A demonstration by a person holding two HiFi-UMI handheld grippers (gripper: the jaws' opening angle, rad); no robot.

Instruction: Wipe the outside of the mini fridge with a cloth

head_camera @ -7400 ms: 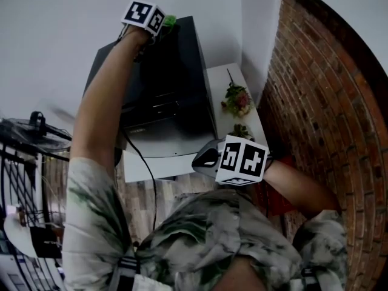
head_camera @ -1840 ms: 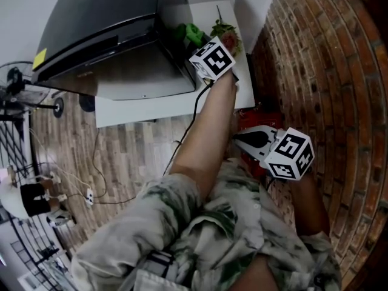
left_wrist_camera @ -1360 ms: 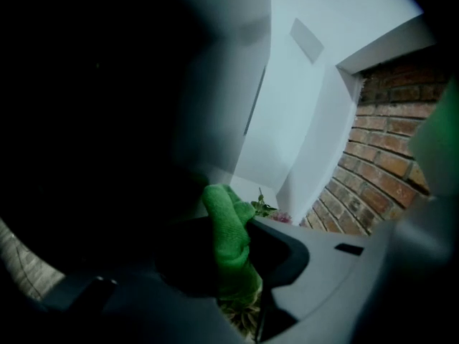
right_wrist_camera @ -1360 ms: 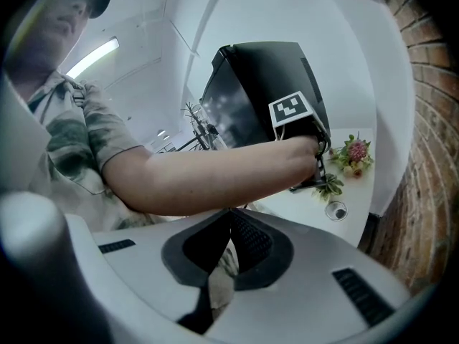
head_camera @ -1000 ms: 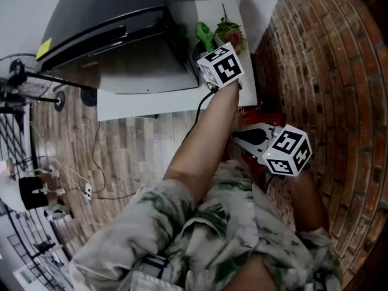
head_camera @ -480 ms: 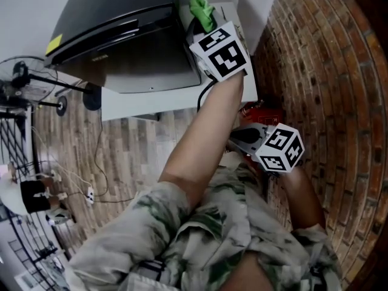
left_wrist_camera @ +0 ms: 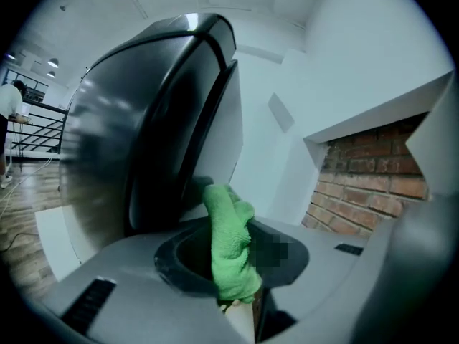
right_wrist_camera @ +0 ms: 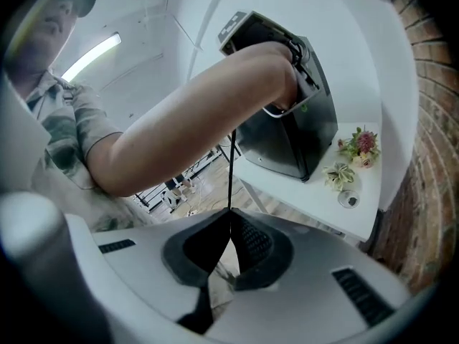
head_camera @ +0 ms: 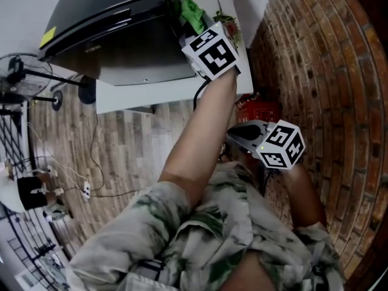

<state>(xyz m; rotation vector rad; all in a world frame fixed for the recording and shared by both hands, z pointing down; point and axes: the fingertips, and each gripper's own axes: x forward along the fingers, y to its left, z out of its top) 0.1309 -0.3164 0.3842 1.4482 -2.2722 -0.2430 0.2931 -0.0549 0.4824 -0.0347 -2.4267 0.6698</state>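
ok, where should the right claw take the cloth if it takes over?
The bunched free end of the cloth, which sticks out past the left claw. Come from the open wall side: the fridge stands close on the other.

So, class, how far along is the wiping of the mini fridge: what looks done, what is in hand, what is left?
Done: the green cloth is picked up and clamped in the left gripper. In hand: it sits at the side of the mini fridge, though contact is unclear. Left: no wiped marks show, so no face can be ticked off. The right gripper is shut and empty.
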